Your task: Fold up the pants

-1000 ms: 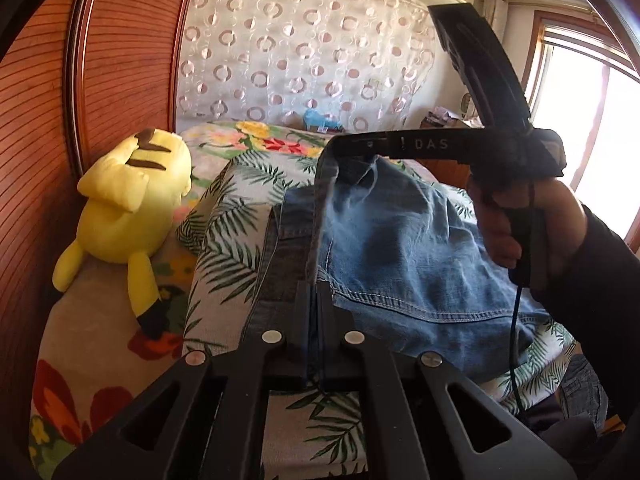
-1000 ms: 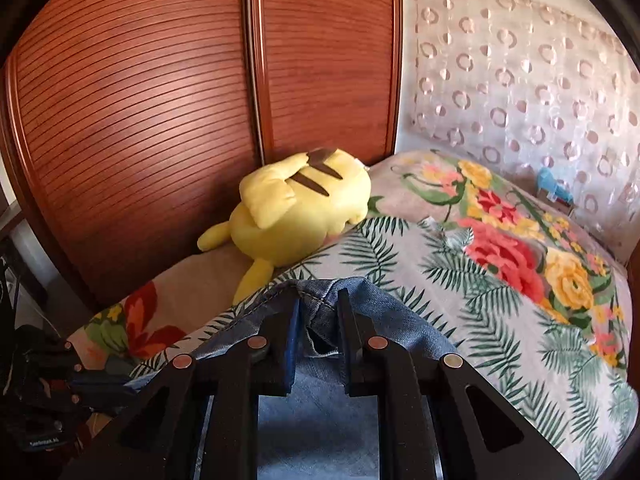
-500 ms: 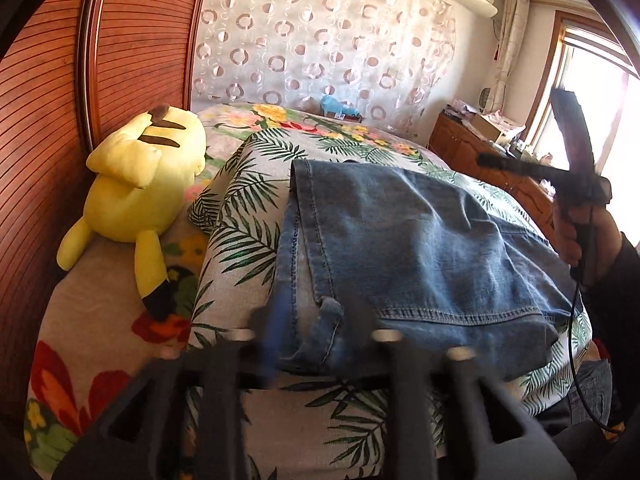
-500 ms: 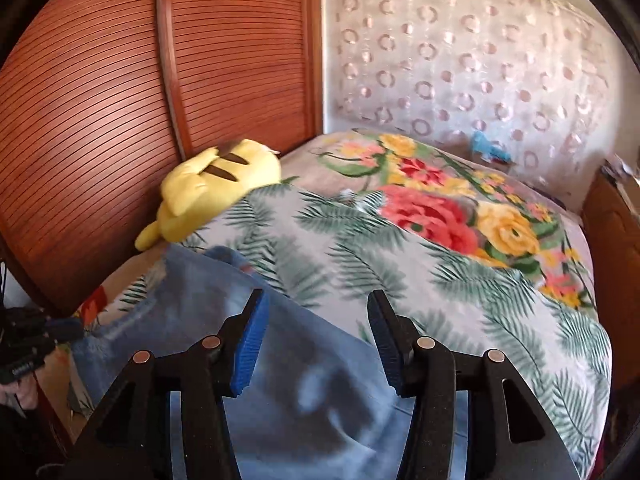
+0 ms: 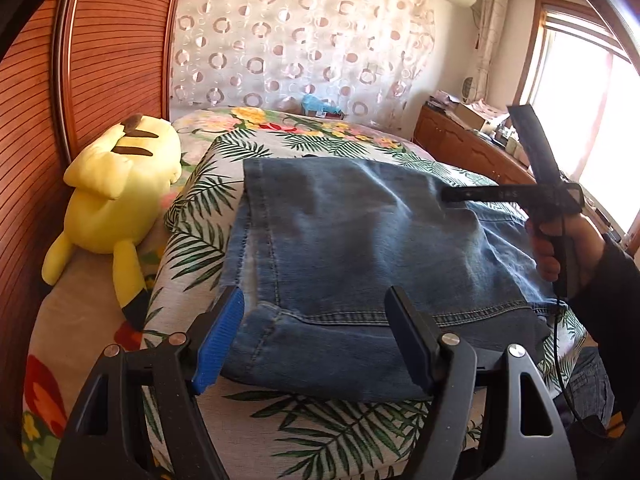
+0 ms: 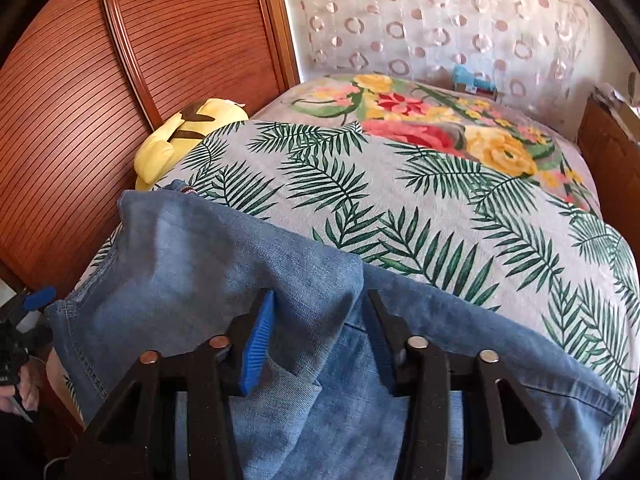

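Blue denim pants [image 5: 360, 252] lie folded over on a leaf-print cushion [image 5: 200, 216] on the bed. My left gripper [image 5: 316, 336] is open, its fingers apart just above the near folded edge, holding nothing. In the right wrist view the pants [image 6: 208, 272] spread below my right gripper [image 6: 320, 332], which is open with denim lying between and under its fingers. The right gripper also shows in the left wrist view [image 5: 452, 196], held in a hand over the pants' right side.
A yellow plush toy [image 5: 116, 196] lies left of the cushion against the wooden slatted wardrobe [image 5: 36, 112]. A floral bedspread [image 6: 420, 112] extends behind. A wooden dresser [image 5: 468, 148] and a bright window [image 5: 592, 120] stand on the right. A patterned curtain [image 5: 304, 40] hangs behind.
Both grippers were shut on the pants' edge a second ago. They laid the fold down, opened and let go. The denim now rests flat on the cushion.
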`<state>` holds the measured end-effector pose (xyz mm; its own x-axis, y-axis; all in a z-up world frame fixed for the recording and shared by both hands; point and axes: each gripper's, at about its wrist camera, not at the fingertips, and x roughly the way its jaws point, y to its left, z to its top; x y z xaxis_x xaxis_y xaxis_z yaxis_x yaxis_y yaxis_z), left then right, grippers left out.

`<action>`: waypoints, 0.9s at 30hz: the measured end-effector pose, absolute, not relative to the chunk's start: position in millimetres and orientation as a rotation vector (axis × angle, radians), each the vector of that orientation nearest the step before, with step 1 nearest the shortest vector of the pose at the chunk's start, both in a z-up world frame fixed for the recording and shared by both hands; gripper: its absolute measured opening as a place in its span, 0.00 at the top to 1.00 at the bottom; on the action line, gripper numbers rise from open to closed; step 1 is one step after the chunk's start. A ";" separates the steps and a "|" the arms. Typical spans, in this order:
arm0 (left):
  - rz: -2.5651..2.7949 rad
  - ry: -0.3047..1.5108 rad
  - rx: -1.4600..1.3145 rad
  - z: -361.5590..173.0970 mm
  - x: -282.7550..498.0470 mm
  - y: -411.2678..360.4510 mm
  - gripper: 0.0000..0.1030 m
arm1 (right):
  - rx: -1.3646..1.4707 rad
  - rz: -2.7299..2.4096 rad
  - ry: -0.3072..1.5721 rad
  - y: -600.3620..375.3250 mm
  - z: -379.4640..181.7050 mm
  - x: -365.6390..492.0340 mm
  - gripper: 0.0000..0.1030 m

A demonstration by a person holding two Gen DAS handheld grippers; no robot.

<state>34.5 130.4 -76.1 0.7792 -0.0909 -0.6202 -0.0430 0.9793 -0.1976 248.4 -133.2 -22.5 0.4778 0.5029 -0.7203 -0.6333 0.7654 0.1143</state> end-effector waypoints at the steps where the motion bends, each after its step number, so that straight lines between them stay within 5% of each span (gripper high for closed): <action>1: -0.026 0.678 -0.200 -76.0 34.6 129.2 0.28 | -0.166 0.703 0.818 -131.4 -20.7 249.6 0.65; 4: -0.023 0.676 -0.193 -75.5 34.4 128.0 0.28 | -0.154 0.719 0.810 -123.7 -18.3 253.6 0.83; 8: -0.025 0.672 -0.192 -74.3 32.4 127.4 0.28 | -0.152 0.738 0.733 -114.9 -12.6 249.9 0.92; 15: -0.022 0.677 -0.194 -77.7 33.7 126.3 0.28 | -0.124 0.797 0.464 -124.1 33.3 207.2 0.92; 24: -0.030 0.689 -0.191 -80.3 35.9 123.5 0.28 | -0.120 0.729 0.515 -120.5 25.2 213.9 0.85; 27: -0.030 0.689 -0.189 -80.6 36.8 123.0 0.29 | -0.126 0.683 0.567 -119.4 28.2 220.9 0.68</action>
<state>36.8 123.0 -80.6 0.7721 -0.0900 -0.6290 -0.0348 0.9824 -0.1833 220.9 -119.4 28.2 0.6313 0.5619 -0.5346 -0.6288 0.7743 0.0713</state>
